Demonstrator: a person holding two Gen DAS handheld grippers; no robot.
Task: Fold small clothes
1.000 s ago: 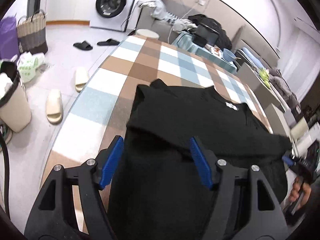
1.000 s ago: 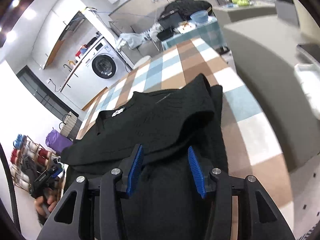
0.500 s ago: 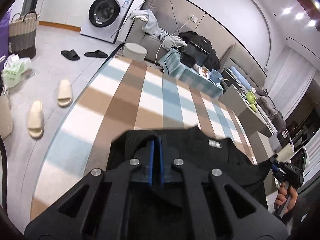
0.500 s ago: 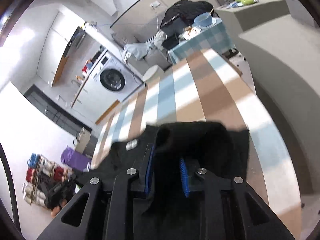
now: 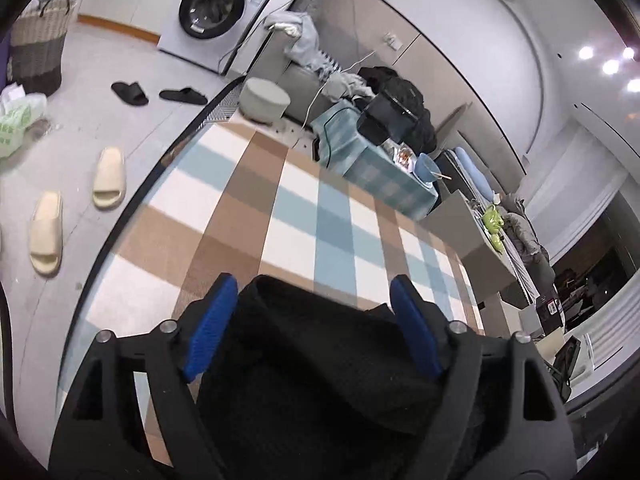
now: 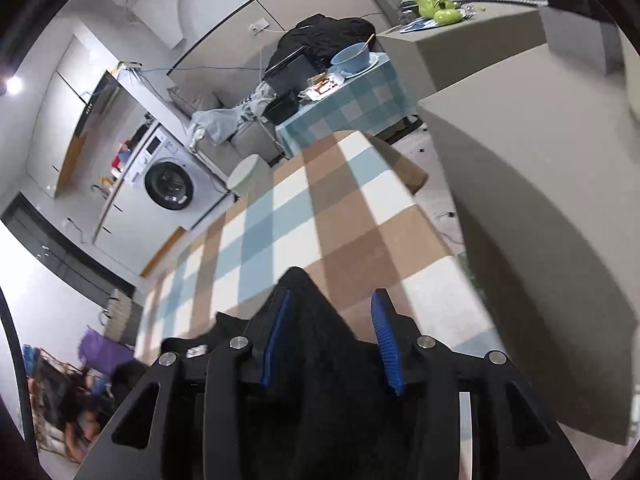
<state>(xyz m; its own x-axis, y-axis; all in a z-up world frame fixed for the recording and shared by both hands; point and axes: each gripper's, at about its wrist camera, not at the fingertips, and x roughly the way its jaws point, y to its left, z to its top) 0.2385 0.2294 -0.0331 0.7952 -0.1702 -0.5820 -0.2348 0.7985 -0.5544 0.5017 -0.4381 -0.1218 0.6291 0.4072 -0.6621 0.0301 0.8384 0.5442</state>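
Observation:
A black garment [image 5: 320, 360] lies on the checked brown, blue and white table [image 5: 300, 208], filling the bottom of the left wrist view. My left gripper [image 5: 313, 284] is over its far edge, jaws opening wide, with cloth between the blue pads [image 5: 210, 328] but not pressed. In the right wrist view a peak of the same black garment [image 6: 312, 320] rises between the fingers, beside the left pad [image 6: 276, 340]. My right gripper [image 6: 332, 296] is also opening, and its pads do not squeeze the cloth. Bare table [image 6: 300, 220] stretches ahead.
A washing machine [image 5: 218, 8], a round stool [image 5: 264, 100] and a small checked side table with a blue bowl [image 5: 428, 168] stand beyond the table's far end. Slippers [image 5: 110, 178] and a woven basket [image 5: 38, 44] are on the floor at left. A grey sofa block [image 6: 520, 160] flanks the right.
Both grippers closed on the black fabric half a second ago and have since spread their jaws again. Both moved across the table; the garment now sits lower in view with more bare table ahead.

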